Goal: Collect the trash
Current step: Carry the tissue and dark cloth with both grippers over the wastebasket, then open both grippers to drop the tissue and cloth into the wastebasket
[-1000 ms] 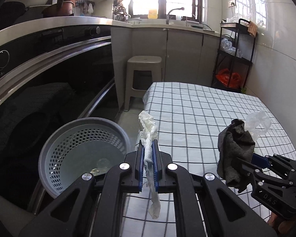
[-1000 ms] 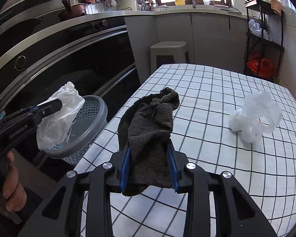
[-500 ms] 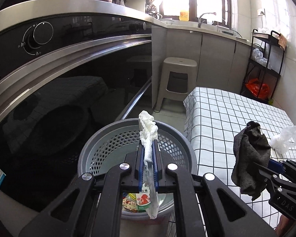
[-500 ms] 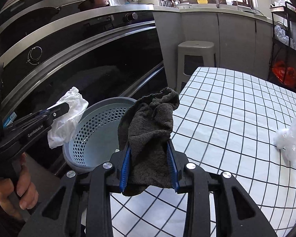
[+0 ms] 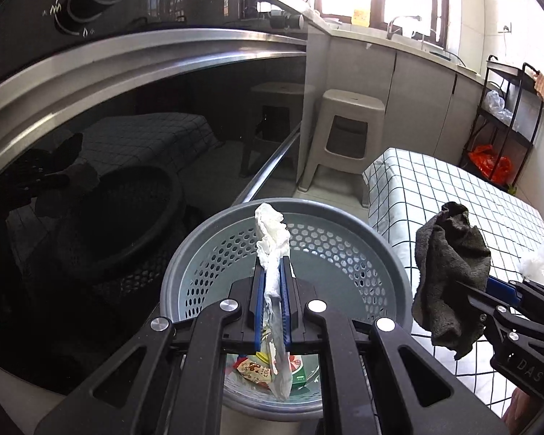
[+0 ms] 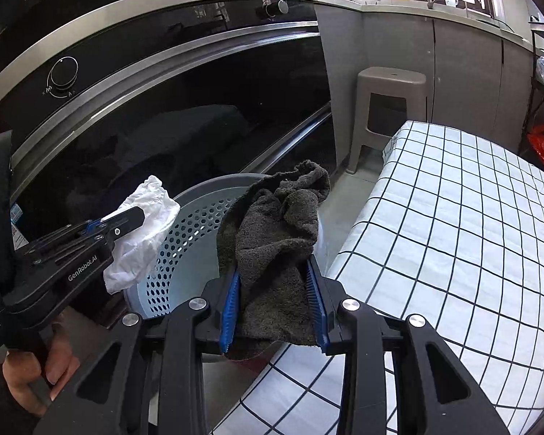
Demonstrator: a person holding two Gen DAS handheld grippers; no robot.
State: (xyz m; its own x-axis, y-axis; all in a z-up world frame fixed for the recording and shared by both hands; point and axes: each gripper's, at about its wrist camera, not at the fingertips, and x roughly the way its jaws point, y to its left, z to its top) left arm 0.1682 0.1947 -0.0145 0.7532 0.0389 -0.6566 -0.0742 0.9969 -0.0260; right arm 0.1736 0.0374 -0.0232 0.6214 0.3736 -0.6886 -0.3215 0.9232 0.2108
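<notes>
My left gripper (image 5: pixel 273 272) is shut on a crumpled white tissue (image 5: pixel 272 239) and hangs right over the grey perforated waste basket (image 5: pixel 362 246), which holds several wrappers at its bottom. In the right wrist view the same tissue (image 6: pixel 145 232) sits over the basket's (image 6: pixel 196 228) left rim, held by the left gripper (image 6: pixel 134 217). My right gripper (image 6: pixel 273 275) is shut on a dark grey cloth (image 6: pixel 275 228), at the table's edge beside the basket. That cloth (image 5: pixel 449 264) shows to the right of the basket in the left wrist view.
A table with a black-and-white checked cloth (image 6: pixel 453 224) lies to the right, with a crumpled clear plastic bag (image 5: pixel 540 257) on it. A black oven front (image 5: pixel 108 166) stands behind the basket, a beige stool (image 5: pixel 348 134) and a black rack (image 5: pixel 504 116) farther back.
Both grippers have moved left from over the table toward the basket. The tissue now hangs over the basket's opening, and the cloth has reached the table's edge.
</notes>
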